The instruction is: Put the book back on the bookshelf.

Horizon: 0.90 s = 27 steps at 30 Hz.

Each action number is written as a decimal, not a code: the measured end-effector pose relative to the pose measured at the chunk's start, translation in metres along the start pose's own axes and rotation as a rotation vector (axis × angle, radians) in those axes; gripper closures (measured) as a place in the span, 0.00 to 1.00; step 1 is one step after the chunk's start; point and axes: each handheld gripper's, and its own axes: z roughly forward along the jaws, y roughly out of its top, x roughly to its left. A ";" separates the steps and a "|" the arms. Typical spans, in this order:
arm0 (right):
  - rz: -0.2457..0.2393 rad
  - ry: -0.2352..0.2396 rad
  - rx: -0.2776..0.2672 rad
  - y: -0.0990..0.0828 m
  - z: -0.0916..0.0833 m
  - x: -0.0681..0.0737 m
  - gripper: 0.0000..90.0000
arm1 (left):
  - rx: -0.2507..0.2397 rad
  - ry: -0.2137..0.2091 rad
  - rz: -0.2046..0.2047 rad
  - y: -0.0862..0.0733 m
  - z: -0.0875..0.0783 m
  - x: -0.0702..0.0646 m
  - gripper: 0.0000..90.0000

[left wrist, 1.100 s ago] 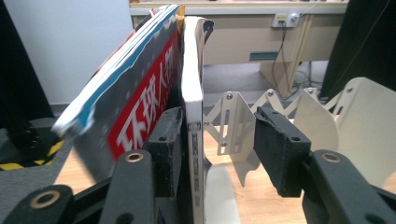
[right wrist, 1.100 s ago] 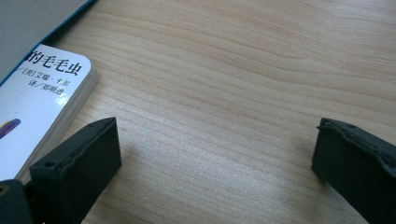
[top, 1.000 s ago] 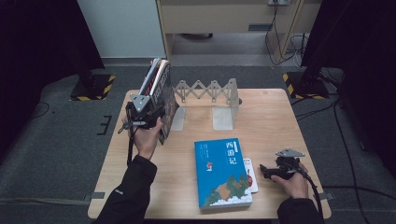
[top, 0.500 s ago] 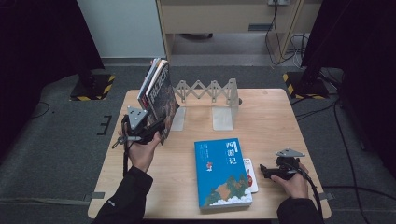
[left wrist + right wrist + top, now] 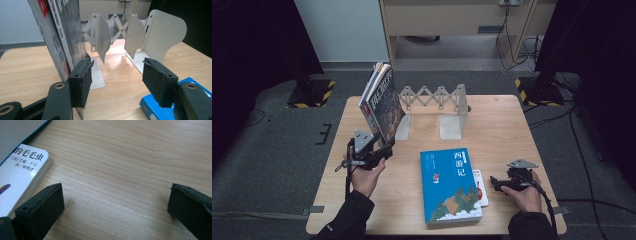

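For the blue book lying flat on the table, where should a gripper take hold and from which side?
The blue book lies flat, cover up, on a small white book that sticks out at its right. That probably props the right long edge slightly off the table, so grip that edge near the far corner, coming in low from the right, where the right gripper waits open.

Light wood table [image 5: 502, 125] on grey carpet floor [image 5: 277, 150]; pale wall [image 5: 337, 27] far left, wooden cabinet [image 5: 452, 15] far, black curtains [image 5: 257, 40] both sides.
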 end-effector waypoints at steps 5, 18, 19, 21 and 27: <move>0.004 -0.003 -0.002 0.000 0.000 0.000 0.03 | 0.043 -0.025 -0.013 -0.011 0.005 -0.002 0.43; 0.014 -0.010 -0.059 0.012 -0.022 0.004 0.30 | 0.147 -0.133 -0.015 -0.040 0.021 -0.015 0.40; 0.026 0.000 -0.073 0.014 -0.025 0.006 0.30 | 0.153 -0.146 -0.013 -0.042 0.022 -0.016 0.40; 0.040 0.020 -0.101 0.017 -0.029 0.009 0.31 | 0.169 -0.171 -0.013 -0.046 0.025 -0.019 0.39; 0.052 0.081 -0.147 0.024 -0.034 0.021 0.32 | 0.211 -0.214 0.001 -0.056 0.034 -0.028 0.37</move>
